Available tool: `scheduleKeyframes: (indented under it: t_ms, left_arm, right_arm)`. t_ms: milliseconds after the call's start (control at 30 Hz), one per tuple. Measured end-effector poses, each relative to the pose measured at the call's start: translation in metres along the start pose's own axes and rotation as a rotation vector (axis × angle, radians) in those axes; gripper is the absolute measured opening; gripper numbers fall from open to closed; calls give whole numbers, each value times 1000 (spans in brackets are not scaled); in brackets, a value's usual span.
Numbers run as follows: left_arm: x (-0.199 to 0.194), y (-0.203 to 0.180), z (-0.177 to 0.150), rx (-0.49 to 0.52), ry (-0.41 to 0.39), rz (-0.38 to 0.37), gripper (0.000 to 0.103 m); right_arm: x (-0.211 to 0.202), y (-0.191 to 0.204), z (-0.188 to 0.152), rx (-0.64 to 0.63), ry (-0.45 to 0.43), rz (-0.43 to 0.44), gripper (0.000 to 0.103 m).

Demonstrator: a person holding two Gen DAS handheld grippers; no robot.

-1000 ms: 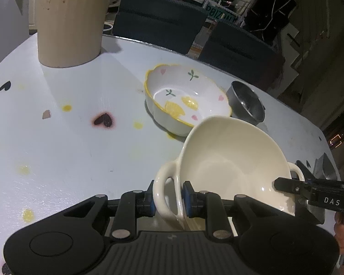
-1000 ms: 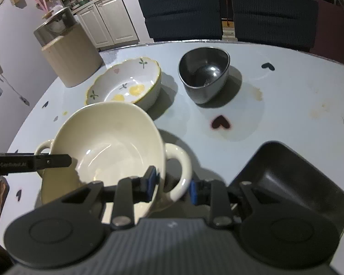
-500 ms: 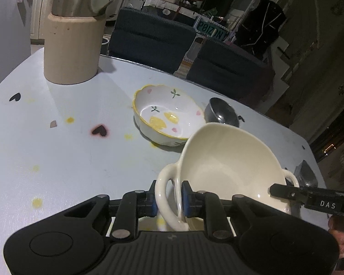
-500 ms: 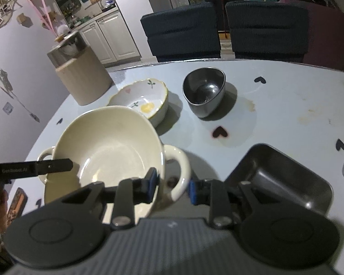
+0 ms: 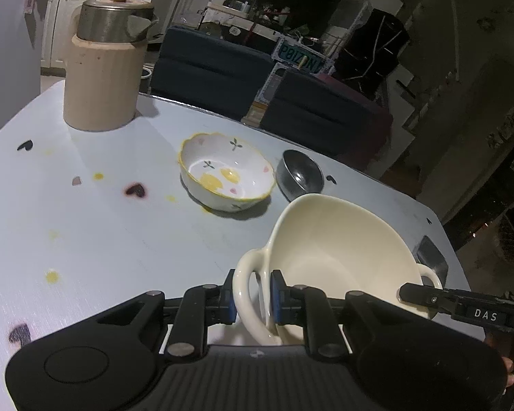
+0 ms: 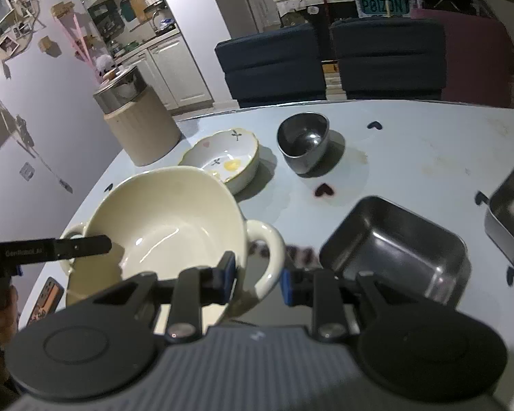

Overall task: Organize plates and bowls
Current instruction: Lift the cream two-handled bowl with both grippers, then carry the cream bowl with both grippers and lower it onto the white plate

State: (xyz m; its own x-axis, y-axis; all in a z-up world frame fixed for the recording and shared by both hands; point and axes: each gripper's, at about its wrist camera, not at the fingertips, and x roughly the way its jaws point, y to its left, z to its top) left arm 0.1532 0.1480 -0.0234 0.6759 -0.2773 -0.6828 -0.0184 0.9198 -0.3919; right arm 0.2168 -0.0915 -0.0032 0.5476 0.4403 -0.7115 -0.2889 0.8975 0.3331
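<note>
a large cream ceramic bowl with two loop handles (image 5: 339, 250) hangs tilted above the pale blue table (image 5: 85, 233), carried between both tools. the left gripper (image 5: 253, 296) has its jaws clamped on one loop handle; the right gripper (image 6: 257, 275) has its jaws closed across the opposite handle. beyond the big bowl, on the table, sits a white scalloped bowl with a yellow rim and lemon pattern (image 5: 226, 179), and just beside it a small dark metal bowl (image 6: 303, 140). a rectangular steel tray (image 6: 394, 246) rests near the right gripper. a beige ribbed canister with a metal lid (image 5: 102, 78) stands at the far edge.
</note>
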Motion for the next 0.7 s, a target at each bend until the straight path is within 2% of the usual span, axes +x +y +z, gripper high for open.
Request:
scheduleKeyframes:
  t_ms: [700]
  left_arm:
    - [-9, -12, -59, 31, 68, -66, 20]
  right_arm:
    - [-36, -12, -66, 70, 10, -30, 30]
